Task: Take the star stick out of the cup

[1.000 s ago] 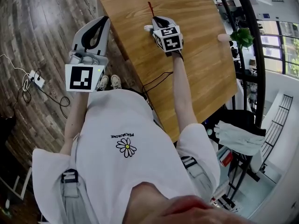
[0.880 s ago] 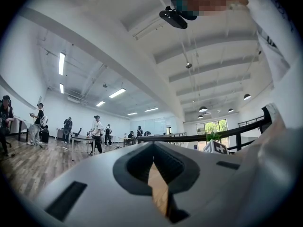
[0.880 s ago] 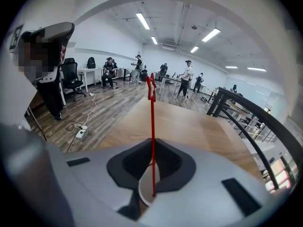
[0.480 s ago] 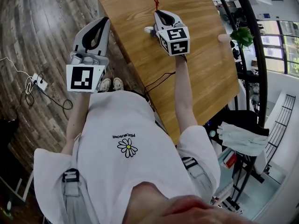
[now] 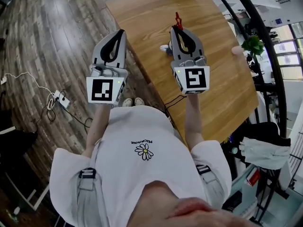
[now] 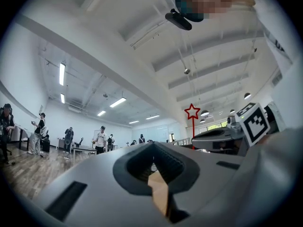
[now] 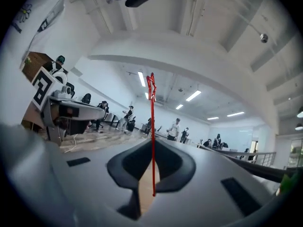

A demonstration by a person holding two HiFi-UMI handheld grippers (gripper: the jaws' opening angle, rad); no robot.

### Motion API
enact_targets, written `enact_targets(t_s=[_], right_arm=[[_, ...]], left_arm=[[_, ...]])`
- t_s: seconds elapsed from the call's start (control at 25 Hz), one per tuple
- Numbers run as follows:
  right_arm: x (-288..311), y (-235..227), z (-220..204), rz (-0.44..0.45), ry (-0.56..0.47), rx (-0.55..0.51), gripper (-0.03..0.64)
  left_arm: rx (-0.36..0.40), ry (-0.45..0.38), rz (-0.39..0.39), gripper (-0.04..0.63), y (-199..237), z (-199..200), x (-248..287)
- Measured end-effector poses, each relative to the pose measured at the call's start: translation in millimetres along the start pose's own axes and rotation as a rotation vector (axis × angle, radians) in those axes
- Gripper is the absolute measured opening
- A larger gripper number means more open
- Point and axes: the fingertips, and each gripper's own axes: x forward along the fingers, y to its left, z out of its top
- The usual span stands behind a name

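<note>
Right gripper [image 5: 179,30]: jaws clamped on star stick [image 5: 178,19], clear of cup [image 5: 165,48];
Cup: near tabletop [image 5: 222,79] edge;
Left gripper [image 5: 118,33]: jaws together, empty

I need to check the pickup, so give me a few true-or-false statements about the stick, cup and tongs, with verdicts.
1. The right tongs grip the stick. True.
2. The stick stands in the cup. False: it is held up, clear of the cup.
3. The left tongs hold the cup. False: they are shut and empty.
4. The cup sits on the table. True.
5. The stick's star is blue. False: it is red.
</note>
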Motion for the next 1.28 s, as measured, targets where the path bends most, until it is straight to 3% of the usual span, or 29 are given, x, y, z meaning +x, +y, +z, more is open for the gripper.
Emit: enact_targets(t_s=[0.16,0.36,0.56,1.28], right_arm=[[-22.4,16.5,32.3,-0.085,-0.11,0.094,0.021],[-50.5,21.1,29.1,-0.194,-0.15,0.139,0.023],[-59.0,30.8,18.9,-0.211,-0.141,0.202,0.023],[-64.3,20.7,19.5,-0.229,-0.139,0.198,0.023]], left_arm=[[-0.009,-0.057,0.0,0.015,-2.8,20.1,-0.3],[-0.016,-0.131,-0.027,0.017,-19.5,27.0,-0.7],[0.001,-0.117,-0.052,0.017,-19.9,26.1,-0.5],[-0.02,-0.119,-0.06,0.015,-28.0,29.5,0.6]])
